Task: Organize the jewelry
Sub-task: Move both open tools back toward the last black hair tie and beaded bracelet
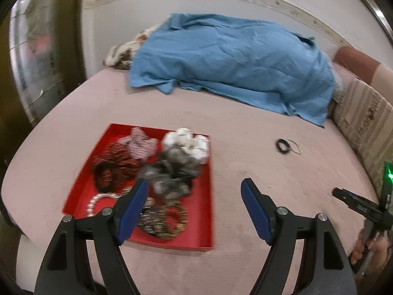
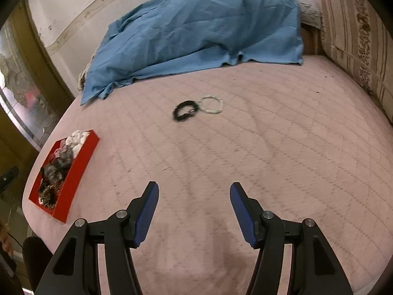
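Note:
A red tray (image 1: 203, 211) lies on the pink bed cover and holds several scrunchies, a pearl bracelet (image 1: 98, 200) and beaded bracelets. My left gripper (image 1: 195, 191) is open and empty, its left finger over the tray's near part. A black bracelet (image 1: 282, 145) and a thin white bracelet (image 1: 294, 146) lie loose on the bed, to the right of the tray. In the right wrist view the black bracelet (image 2: 184, 110) and white bracelet (image 2: 212, 104) lie side by side, well ahead of my open, empty right gripper (image 2: 194, 191). The tray (image 2: 81, 164) sits at far left.
A crumpled blue cloth (image 1: 233, 61) covers the far part of the bed. A striped cushion (image 2: 356, 36) lines the right edge. The pink bed cover (image 2: 270, 159) spreads between the gripper and the bracelets. The right gripper's tip (image 1: 343, 195) shows at the left view's right edge.

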Demonstrator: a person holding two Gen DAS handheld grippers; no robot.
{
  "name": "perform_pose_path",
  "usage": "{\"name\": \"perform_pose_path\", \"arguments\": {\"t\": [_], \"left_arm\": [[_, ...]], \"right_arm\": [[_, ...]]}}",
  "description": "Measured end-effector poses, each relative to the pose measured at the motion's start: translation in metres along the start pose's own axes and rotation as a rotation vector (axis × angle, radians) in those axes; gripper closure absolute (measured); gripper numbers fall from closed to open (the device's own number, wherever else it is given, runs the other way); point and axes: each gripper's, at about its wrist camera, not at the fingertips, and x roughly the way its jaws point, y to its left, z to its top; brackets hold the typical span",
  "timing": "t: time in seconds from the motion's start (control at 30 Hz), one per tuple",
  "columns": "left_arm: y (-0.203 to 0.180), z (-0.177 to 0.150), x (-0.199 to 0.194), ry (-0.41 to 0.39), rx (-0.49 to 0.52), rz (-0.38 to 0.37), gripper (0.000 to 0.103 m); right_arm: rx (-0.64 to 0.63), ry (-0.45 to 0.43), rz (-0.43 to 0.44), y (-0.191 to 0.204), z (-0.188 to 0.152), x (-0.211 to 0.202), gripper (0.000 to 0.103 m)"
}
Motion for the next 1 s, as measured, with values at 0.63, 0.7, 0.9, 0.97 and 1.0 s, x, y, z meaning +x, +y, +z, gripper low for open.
{"name": "perform_pose_path", "arguments": {"t": [0.63, 0.7, 0.9, 0.97, 1.0], "left_arm": [[-0.136, 0.016, 0.089, 0.124, 0.162, -0.116, 0.026], [-0.142, 0.022, 0.107, 0.146, 0.140, -0.127, 0.026], [-0.159, 0.038, 0.162, 0.217, 0.088, -0.164, 0.045], [-0.166, 0.042, 0.181, 0.239, 0.068, -0.168, 0.052], [-0.168, 0.044, 0.190, 0.248, 0.061, -0.168, 0.052]], "right_arm": [[0.037, 0.027, 0.040, -0.058, 0.049, 0.072, 0.038], [0.027, 0.024, 0.047, -0.058, 0.057, 0.079, 0.040], [0.011, 0.025, 0.069, -0.061, 0.083, 0.108, 0.055], [0.017, 0.026, 0.083, -0.065, 0.094, 0.119, 0.057], [0.019, 0.024, 0.087, -0.066, 0.099, 0.124, 0.057]]}}
